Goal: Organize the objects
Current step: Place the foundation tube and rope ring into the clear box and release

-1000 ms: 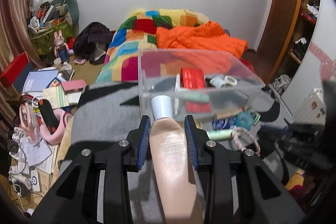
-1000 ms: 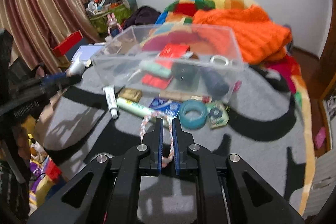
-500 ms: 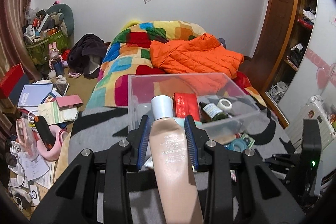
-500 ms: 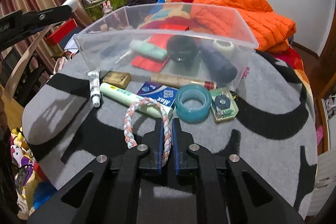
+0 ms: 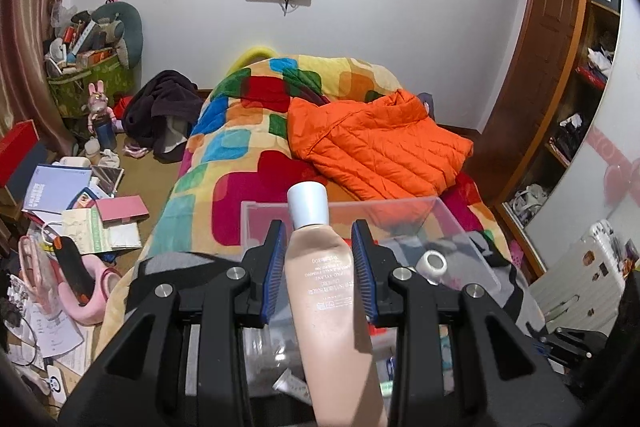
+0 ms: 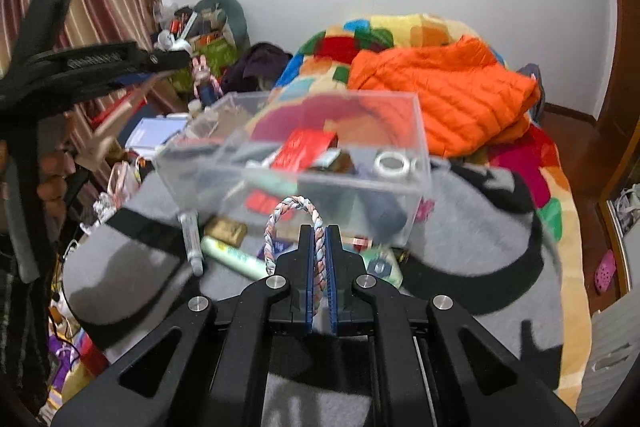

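Observation:
My left gripper (image 5: 319, 233) is shut on a beige cosmetic tube with a white cap (image 5: 326, 291), held over the near part of the clear plastic box (image 5: 460, 223). A white tape roll (image 5: 431, 263) lies inside that box. My right gripper (image 6: 319, 230) is shut on a braided pastel rope ring (image 6: 294, 211), lifted off the grey blanket just in front of the clear plastic box (image 6: 416, 131). The box holds a red packet (image 6: 306, 147), a tape roll (image 6: 394, 163) and dark bottles. The left gripper's black body (image 6: 80, 67) shows at the upper left of the right wrist view.
On the grey and black blanket (image 6: 472, 267) before the box lie a small white tube (image 6: 192, 239), a gold block (image 6: 226, 229) and a pale green tube (image 6: 236, 259). An orange jacket (image 5: 376, 143) lies on the colourful bed. Papers and boxes (image 5: 80, 211) litter the floor at left.
My left gripper rose and moved forward with the beige tube until it hangs over the box. My right gripper closed on the rope ring and lifted it off the blanket.

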